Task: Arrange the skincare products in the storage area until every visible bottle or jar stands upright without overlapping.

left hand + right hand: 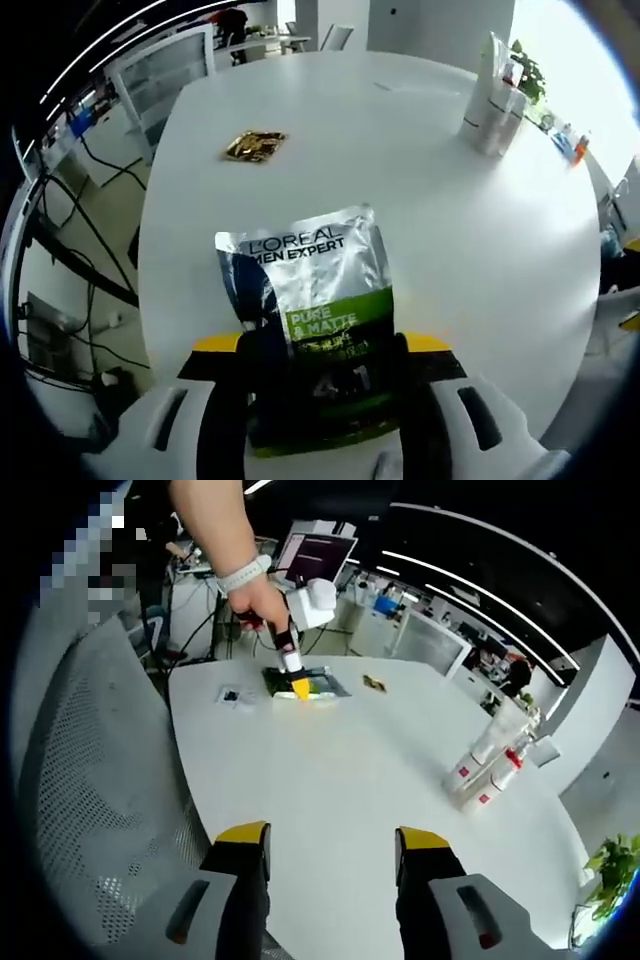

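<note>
"L'OREAL MEN EXPERT PURE & MATTE" pouch [315, 320]

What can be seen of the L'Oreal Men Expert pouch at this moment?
The L'Oreal Men Expert pouch is a flat, glossy silver sachet with a dark blue side panel and a green band reading "Pure & Matte". It lies on the white table, printed face up, its lower end between the jaws of the left hand-held gripper, which close on it. In the right gripper view it lies at the table's far edge, under that gripper.

Bright, even light; fisheye bending and blur toward the edges.
</note>
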The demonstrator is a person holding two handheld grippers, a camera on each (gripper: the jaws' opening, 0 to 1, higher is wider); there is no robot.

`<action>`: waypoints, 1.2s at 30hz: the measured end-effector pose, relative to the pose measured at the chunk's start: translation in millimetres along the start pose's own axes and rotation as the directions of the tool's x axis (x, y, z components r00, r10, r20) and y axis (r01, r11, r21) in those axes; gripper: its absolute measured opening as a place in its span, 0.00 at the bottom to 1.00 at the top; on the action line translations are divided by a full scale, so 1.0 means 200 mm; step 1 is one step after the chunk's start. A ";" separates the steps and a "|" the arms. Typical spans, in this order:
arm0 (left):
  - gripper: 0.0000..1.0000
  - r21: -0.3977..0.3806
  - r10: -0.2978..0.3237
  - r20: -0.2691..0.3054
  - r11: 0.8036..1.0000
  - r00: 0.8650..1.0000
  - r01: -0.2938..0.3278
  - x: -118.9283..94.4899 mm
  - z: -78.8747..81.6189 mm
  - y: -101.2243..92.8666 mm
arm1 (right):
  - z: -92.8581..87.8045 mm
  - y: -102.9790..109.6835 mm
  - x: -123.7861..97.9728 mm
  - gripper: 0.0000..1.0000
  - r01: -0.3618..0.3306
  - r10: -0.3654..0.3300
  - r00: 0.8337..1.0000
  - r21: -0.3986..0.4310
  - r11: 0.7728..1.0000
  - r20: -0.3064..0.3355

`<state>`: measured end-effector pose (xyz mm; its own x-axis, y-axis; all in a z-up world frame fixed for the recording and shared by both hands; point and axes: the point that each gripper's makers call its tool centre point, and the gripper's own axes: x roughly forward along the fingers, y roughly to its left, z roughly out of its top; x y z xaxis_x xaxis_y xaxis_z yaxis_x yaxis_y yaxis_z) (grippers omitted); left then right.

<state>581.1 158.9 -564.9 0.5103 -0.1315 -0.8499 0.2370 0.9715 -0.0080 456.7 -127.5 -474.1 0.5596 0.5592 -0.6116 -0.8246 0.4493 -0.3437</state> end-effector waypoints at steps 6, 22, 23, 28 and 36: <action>0.42 0.026 -0.018 -0.013 1.000 1.000 0.018 0.00 -0.01 -0.04 | 0.00 -0.01 0.00 0.46 0.007 -0.007 1.000 0.001 1.000 -0.002; 0.23 0.054 -0.097 0.004 0.994 0.995 0.096 -0.06 -0.05 -0.17 | -0.02 0.02 0.01 0.45 -0.016 0.015 1.000 -0.030 0.999 -0.028; 0.21 0.057 -0.098 0.006 0.994 0.995 0.098 -0.06 -0.05 -0.17 | -0.02 0.02 0.01 0.45 -0.016 0.015 0.999 -0.033 0.999 -0.031; 0.13 0.071 -0.116 0.010 0.991 0.993 0.115 -0.07 -0.06 -0.22 | -0.03 0.03 0.02 0.44 -0.022 0.021 0.999 -0.041 0.999 -0.033; 0.05 0.037 -0.173 0.071 0.985 0.982 0.171 -0.13 -0.02 -0.34 | -0.02 0.06 0.02 0.44 -0.054 0.053 0.998 -0.031 0.998 -0.029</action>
<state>548.4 97.2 -543.3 0.5188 -0.3115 -0.7961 0.3512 0.9267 -0.1337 449.5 -123.0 -483.9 0.5127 0.5618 -0.6493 -0.8556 0.3970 -0.3321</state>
